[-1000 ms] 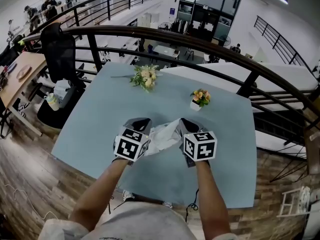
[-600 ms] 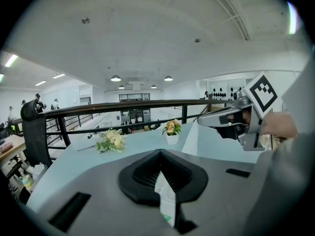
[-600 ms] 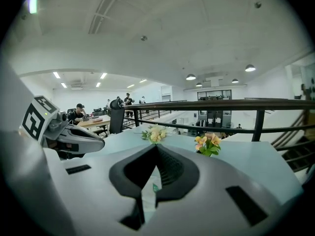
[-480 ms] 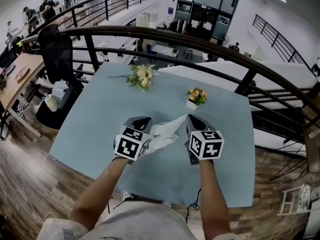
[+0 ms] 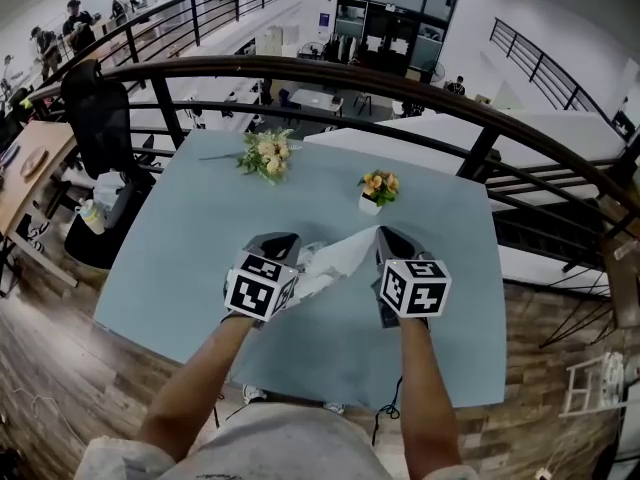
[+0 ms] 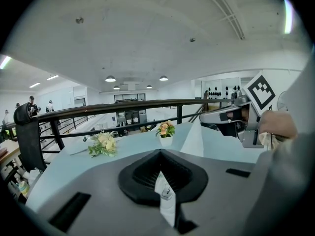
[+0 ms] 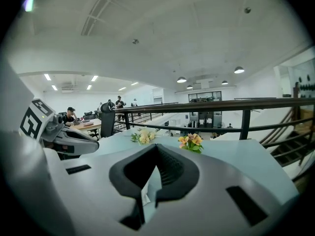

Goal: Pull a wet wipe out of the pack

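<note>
In the lower middle of the head view, 2 hand-held grippers sit side by side over the pale blue bench (image 5: 200,228). The left tongs (image 5: 283,240) are clenched on the pack (image 5: 306,268), a crumpled white bundle just right of their tips. In the left gripper view a thin white edge of it with a small label stands pinched between the jaws. The right tongs (image 5: 386,234) are clenched on the wipe (image 5: 347,251), a white sheet drawn out into a taut triangle. It runs from the pack up and to the right, into the jaws. Both grippers and the sheet are held above the bench, near its lower edge. Toward the upper middle of the frame a loose bunch of flowers (image 5: 262,154) lies on the bench. A small white pot of flowers (image 5: 375,190) stands to its right, well apart from the tongs. A dark curved railing (image 5: 330,73) crosses behind the bench.
</note>
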